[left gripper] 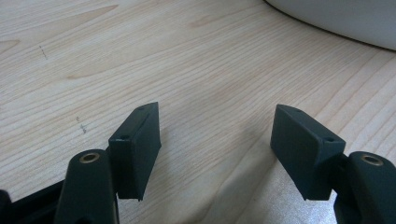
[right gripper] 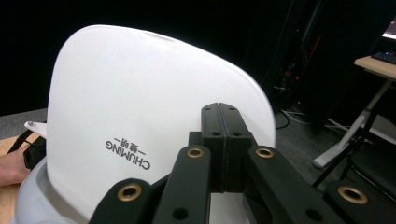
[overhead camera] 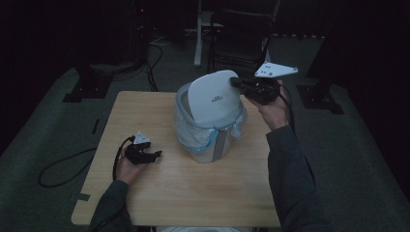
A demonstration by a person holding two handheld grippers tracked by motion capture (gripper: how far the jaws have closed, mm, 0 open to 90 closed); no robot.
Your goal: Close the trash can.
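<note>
A small white bin (overhead camera: 218,145) with a pale blue bag (overhead camera: 191,133) lining it stands in the middle of the wooden table (overhead camera: 159,193). Its white hinged lid (overhead camera: 215,99) (right gripper: 140,116) is tilted up, with "CHUMING" printed on it. My right gripper (overhead camera: 237,82) (right gripper: 218,109) is shut, its pads pressed together with nothing between them. Its tip is at the lid's right edge, and I cannot tell whether it touches. My left gripper (overhead camera: 155,154) (left gripper: 217,116) rests open on the table (left gripper: 140,56), left of the bin, with nothing between its jaws.
A dark chair (overhead camera: 241,34) stands behind the table's far edge. Cables (overhead camera: 63,166) lie on the grey floor to the left. In the right gripper view a desk (right gripper: 378,65) stands at the far right, and the person's left hand (right gripper: 14,168) lies at the lower left.
</note>
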